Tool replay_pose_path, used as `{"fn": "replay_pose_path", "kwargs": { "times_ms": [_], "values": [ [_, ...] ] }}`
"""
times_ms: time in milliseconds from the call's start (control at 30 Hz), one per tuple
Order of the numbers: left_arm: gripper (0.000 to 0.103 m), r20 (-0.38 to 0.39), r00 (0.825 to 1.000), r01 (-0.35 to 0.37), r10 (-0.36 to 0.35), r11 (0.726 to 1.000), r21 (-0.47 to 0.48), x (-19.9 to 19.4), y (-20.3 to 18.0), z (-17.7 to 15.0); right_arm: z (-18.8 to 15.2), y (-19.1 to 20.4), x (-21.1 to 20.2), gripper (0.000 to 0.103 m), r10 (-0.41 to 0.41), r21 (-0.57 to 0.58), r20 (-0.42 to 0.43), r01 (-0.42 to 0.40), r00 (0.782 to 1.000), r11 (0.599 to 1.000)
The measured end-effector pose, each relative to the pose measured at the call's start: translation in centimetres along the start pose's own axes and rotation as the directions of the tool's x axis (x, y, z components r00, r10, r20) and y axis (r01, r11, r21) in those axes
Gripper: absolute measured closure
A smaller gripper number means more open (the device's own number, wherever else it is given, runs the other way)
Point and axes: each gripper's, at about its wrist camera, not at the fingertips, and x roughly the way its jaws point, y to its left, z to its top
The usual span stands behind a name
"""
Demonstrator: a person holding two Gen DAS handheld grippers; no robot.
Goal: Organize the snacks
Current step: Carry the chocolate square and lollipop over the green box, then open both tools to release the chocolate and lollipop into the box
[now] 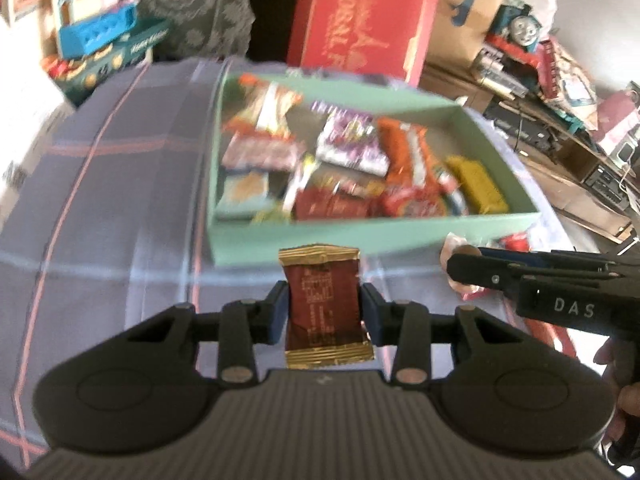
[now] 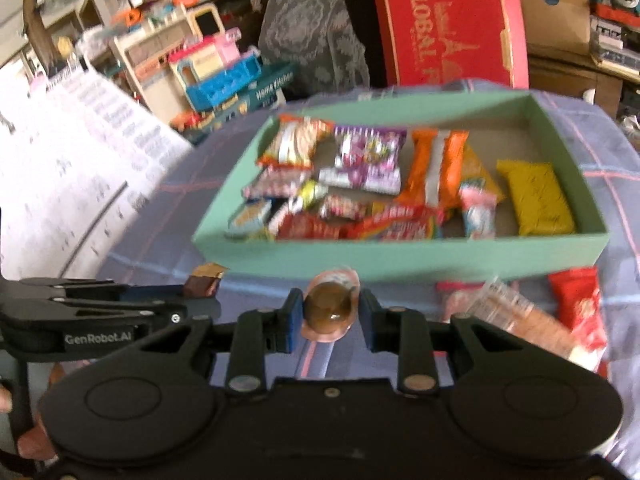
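Note:
My left gripper (image 1: 325, 312) is shut on a dark red snack packet with gold ends (image 1: 325, 308), held above the checked cloth just before the green box (image 1: 320, 236). My right gripper (image 2: 329, 314) is shut on a small clear-wrapped brown round snack (image 2: 329, 307), also just in front of the green box (image 2: 400, 254). The box holds several packets: orange (image 2: 438, 168), purple (image 2: 368, 152), yellow (image 2: 536, 196). The left gripper with its packet shows in the right wrist view (image 2: 202, 282). The right gripper shows in the left wrist view (image 1: 464, 266).
Loose snacks lie on the cloth right of my right gripper: a red packet (image 2: 580, 304) and a clear pinkish packet (image 2: 516, 312). A red carton (image 2: 448, 24) stands behind the box. Toys (image 2: 216, 68) and clutter sit at the back left. White patterned fabric (image 2: 72, 152) is at left.

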Motion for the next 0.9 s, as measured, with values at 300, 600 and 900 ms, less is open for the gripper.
{"fn": "replay_pose_path", "kwargs": {
  "times_ms": [300, 600, 900],
  "values": [
    [0.065, 0.024, 1.000, 0.003, -0.004, 0.998, 0.056, 2.7, -2.3, 7.6, 5.6, -3.2, 0.3, 0.074, 0.006, 0.079, 0.071, -0.011, 0.997, 0.997],
    [0.065, -0.025, 0.999, -0.021, 0.023, 0.996, 0.090, 8.5, -3.9, 11.4, 9.0, -6.2, 3.5, 0.074, -0.009, 0.143, 0.055, 0.001, 0.998, 0.990],
    [0.030, -0.010, 0.998, -0.062, 0.062, 0.997, 0.049, 11.2, -4.8, 12.8, 10.5, -7.2, 5.3, 0.064, -0.003, 0.192, 0.056, -0.008, 0.998, 0.981]
  ]
}}
